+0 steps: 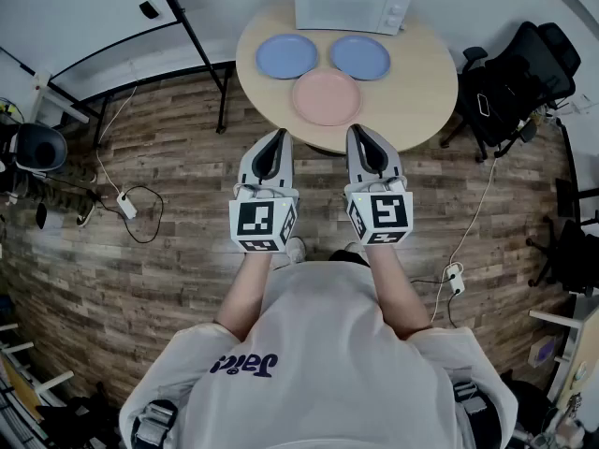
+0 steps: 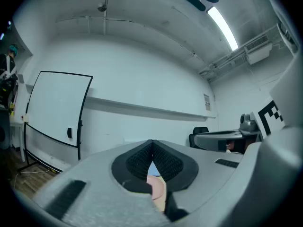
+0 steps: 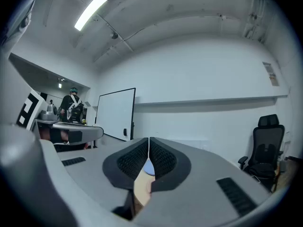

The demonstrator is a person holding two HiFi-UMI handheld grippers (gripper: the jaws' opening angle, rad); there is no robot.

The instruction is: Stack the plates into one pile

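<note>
Pale shirt [image 1: 328,344] of the person filled the lower head view, both forearms reaching forward over a wood-plank floor [image 1: 168,251]. Left gripper [image 1: 278,135] and right gripper [image 1: 357,132] were held side by side, apart from each other, marker cubes uppermost, tips short of the near edge of a round table [image 1: 426,96]; neither held anything. On the table lay three plates, unstacked: left blue plate [image 1: 286,56] and right blue plate [image 1: 359,57] just beside each other at the back, pink plate [image 1: 327,96] in front and between them, nearest the grippers; whether the rims met could not be told. White microwave [image 1: 351,0] stood behind the plates at the far edge. Black office chair [image 1: 519,73] stood right of the table, whiteboard [image 1: 84,7] at upper left. Left gripper view: jaws closed together with nothing between them, the pink plate and a sliver of blue showing below the tips; ceiling strip light [image 2: 222,25] overhead. Right gripper view: jaws likewise pressed together and empty, a sliver of blue plate beyond the tips; second person [image 3: 72,105] standing far off at left.
</note>
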